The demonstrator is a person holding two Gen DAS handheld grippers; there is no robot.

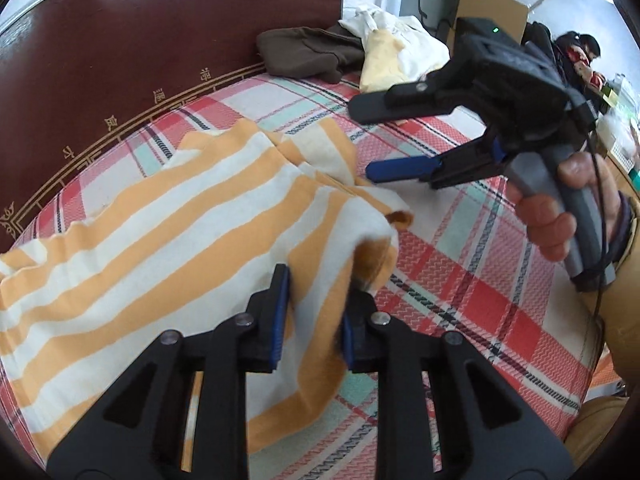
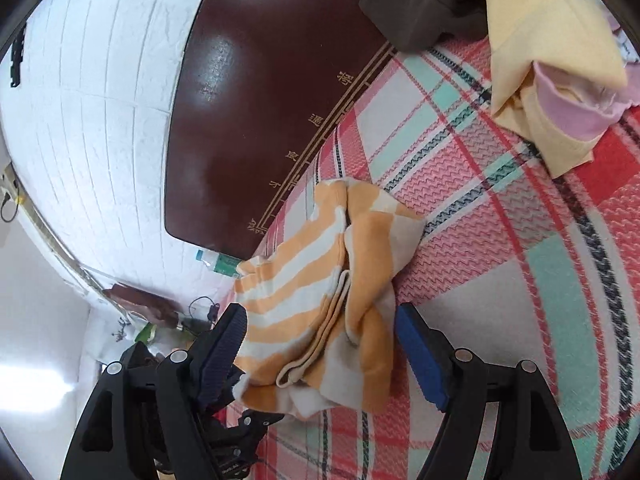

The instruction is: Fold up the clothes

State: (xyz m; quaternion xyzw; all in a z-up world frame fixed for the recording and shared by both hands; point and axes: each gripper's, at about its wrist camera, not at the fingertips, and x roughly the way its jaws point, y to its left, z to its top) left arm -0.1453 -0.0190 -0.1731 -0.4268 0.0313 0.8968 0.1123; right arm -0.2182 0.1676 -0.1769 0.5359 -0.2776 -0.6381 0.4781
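Note:
An orange-and-white striped garment [image 1: 160,240] lies bunched on the plaid bedsheet [image 1: 460,280]. My left gripper [image 1: 316,312] is shut on a fold of it near its right edge. My right gripper [image 1: 360,140] is open and empty, held above the sheet just right of the garment. In the right wrist view the garment [image 2: 320,300] lies between and beyond the open right gripper [image 2: 320,316], partly folded, with the left gripper [image 2: 224,432] below it at the frame's bottom.
A dark red headboard [image 1: 140,40] runs along the bed's far side. A brown garment [image 1: 312,52] and pale yellow clothes [image 1: 384,56] lie piled at the far end. A cardboard box [image 1: 492,4] stands beyond. White brick wall [image 2: 80,120] behind the bed.

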